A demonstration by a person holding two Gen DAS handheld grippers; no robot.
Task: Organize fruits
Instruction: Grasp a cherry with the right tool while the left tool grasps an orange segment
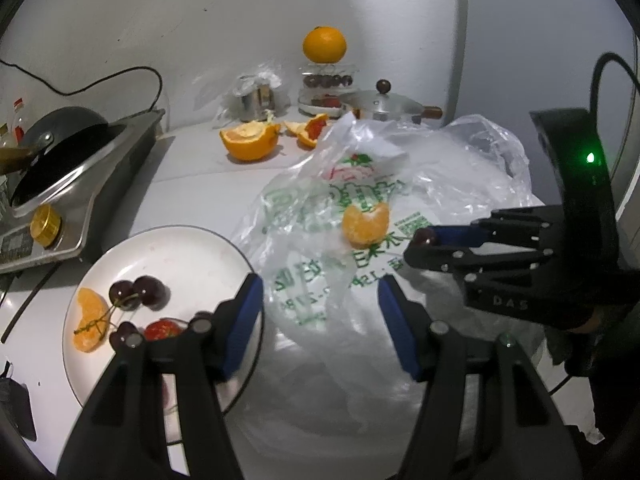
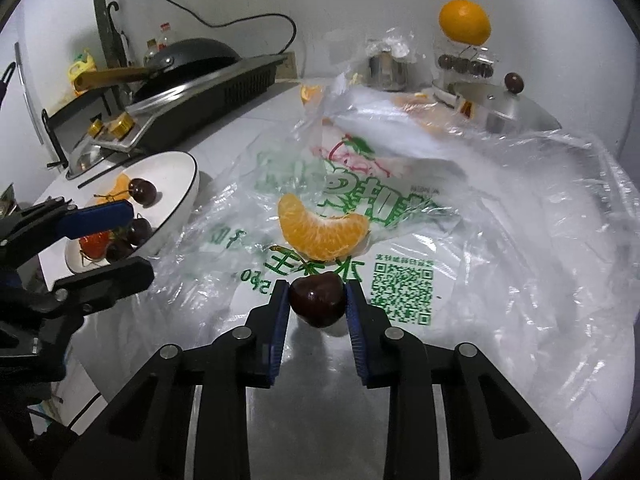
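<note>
The right gripper [image 2: 317, 300] is clamped on a cherry [image 2: 318, 304] above the plastic bag [image 2: 500, 240]; the left gripper [image 1: 320, 320] gapes empty. The plate [image 1: 180, 248] already holds several fruits; the orange segment [image 2: 322, 232] remains.

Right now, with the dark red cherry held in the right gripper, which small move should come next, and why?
Probably carry the dark red cherry, clamped in the right gripper, left to the white round plate: cherries already lie there. The left gripper is open and empty.
</note>
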